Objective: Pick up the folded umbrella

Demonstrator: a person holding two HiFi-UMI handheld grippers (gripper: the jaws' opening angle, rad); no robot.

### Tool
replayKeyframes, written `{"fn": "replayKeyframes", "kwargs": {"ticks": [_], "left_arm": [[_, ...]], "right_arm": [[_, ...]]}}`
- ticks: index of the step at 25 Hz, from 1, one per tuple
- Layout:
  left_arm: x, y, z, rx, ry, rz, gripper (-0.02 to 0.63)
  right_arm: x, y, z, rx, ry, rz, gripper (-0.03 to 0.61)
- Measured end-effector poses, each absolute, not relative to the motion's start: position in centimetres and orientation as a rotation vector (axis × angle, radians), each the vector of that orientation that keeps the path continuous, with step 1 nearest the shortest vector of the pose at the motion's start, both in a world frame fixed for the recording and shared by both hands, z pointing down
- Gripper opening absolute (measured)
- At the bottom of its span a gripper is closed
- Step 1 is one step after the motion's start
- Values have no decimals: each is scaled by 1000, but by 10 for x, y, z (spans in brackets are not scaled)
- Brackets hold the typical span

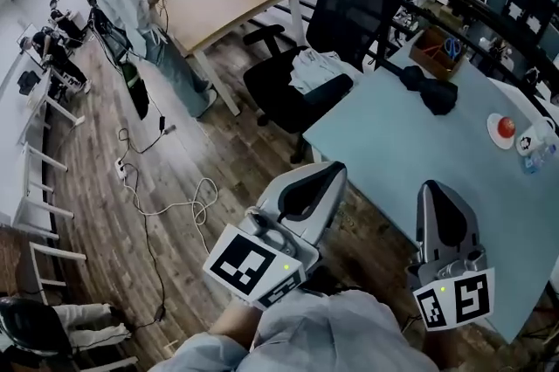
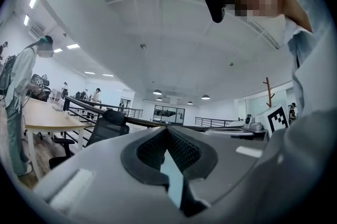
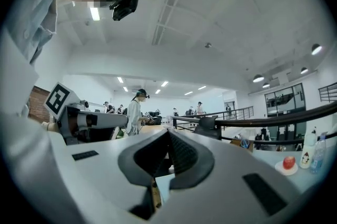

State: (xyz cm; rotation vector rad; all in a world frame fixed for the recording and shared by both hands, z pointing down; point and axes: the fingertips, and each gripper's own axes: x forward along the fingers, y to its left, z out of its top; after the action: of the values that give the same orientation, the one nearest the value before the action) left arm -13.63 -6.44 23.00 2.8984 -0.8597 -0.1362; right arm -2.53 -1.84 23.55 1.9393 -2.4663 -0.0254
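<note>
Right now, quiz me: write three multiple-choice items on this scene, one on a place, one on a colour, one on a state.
1. The folded umbrella lies: A on the office chair; B on the light-blue table; C on the floor.
2. The round thing on the white plate is: A green; B yellow; C red.
3. The left gripper has its jaws: A together, empty; B wide apart; C clamped on the umbrella.
Key: B, it rests on the tabletop; C, it shows red in the head view; A, the jaws meet with nothing between.
</note>
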Motion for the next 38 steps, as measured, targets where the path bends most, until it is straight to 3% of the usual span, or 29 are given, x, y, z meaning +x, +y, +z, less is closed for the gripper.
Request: {"fn": "replayKeyframes", "kwargs": {"ticks": [25, 38], "left_arm": [[-155, -133, 247, 2979, -419, -129, 5], [-131, -148, 248, 2990, -391, -120, 5]], "right_arm": [[-69, -45, 245, 2268, -2084, -13, -2], [-42, -64, 247, 2283, -2076, -18, -2]]}}
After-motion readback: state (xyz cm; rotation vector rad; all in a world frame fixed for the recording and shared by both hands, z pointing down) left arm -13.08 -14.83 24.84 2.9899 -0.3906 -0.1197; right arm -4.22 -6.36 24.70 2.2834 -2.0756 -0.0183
